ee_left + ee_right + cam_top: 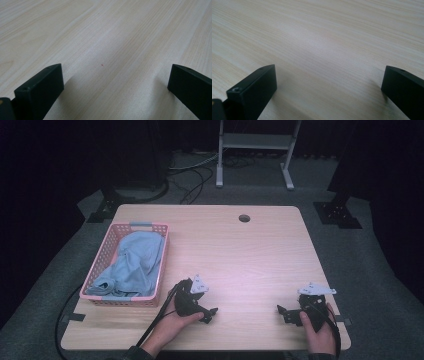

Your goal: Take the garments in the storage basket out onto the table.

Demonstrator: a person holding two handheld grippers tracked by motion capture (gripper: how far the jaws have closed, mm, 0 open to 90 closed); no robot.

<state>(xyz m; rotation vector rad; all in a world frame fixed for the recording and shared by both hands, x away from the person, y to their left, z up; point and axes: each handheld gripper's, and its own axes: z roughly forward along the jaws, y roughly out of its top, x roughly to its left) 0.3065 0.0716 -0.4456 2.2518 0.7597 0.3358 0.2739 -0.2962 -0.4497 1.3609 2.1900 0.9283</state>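
Observation:
A pink basket [102, 252] stands at the table's left side with a light blue cloth [132, 262] bundled inside it. My left gripper [209, 314] rests low on the table just right of the basket's near corner, held by a hand. In the left gripper view its jaws stand wide apart over bare wood, so the left gripper [116, 82] is open and empty. My right gripper [285, 314] sits near the front right of the table in the other hand. Wide-set jaws over bare wood mark the right gripper [329, 82] as open too.
The light wooden table [240, 255] has a round cable hole [244, 218] near its far edge. Black cables trail off the front left. Beyond the table stand a white frame [255, 150] and dark stands on grey floor.

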